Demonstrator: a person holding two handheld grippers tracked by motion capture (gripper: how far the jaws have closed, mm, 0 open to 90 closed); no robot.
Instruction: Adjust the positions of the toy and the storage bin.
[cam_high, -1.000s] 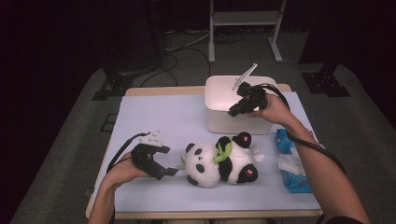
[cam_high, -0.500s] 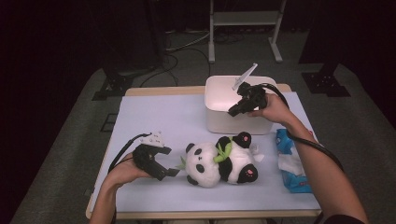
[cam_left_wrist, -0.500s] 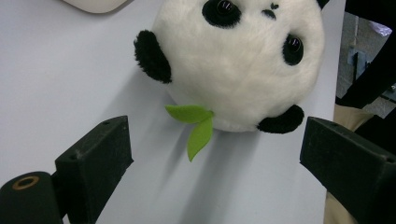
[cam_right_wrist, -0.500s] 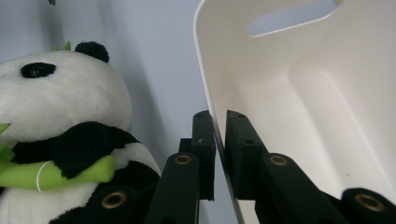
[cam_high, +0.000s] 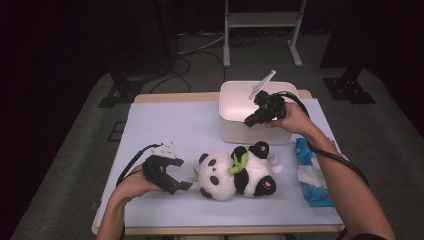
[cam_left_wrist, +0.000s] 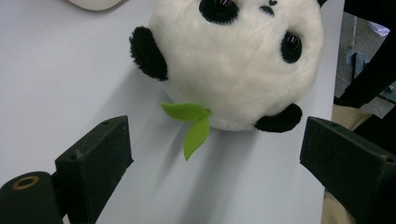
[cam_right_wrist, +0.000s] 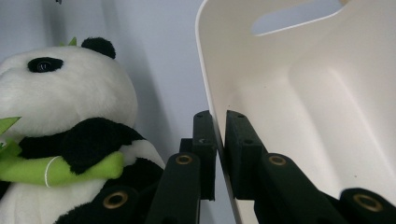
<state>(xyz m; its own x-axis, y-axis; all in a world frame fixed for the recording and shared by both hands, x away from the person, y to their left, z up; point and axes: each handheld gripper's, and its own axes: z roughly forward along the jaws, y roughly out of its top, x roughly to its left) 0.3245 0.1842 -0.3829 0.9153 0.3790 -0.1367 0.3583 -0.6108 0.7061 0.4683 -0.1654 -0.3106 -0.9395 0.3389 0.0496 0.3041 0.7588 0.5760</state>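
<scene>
Jaws wide apart on the left gripper (cam_high: 176, 180), nothing between them, and the panda (cam_high: 235, 172) lies on its back just past the fingertips on the pale sheet (cam_high: 165, 125). From the left gripper view the panda's head (cam_left_wrist: 238, 60) sits ahead of the open fingers (cam_left_wrist: 93, 163), a green leaf (cam_left_wrist: 191, 123) poking out of it into the gap, touching neither finger. Over to the right: the right gripper (cam_high: 252, 119) has just been closing, and its fingers (cam_right_wrist: 205, 140) now pinch the thin near wall of the white bin (cam_right_wrist: 299, 107), one finger outside, one inside. The panda's feet lie just short of that clamped wall. Beside the right forearm, a blue packet (cam_high: 312, 177) rests on the sheet's edge.
</scene>
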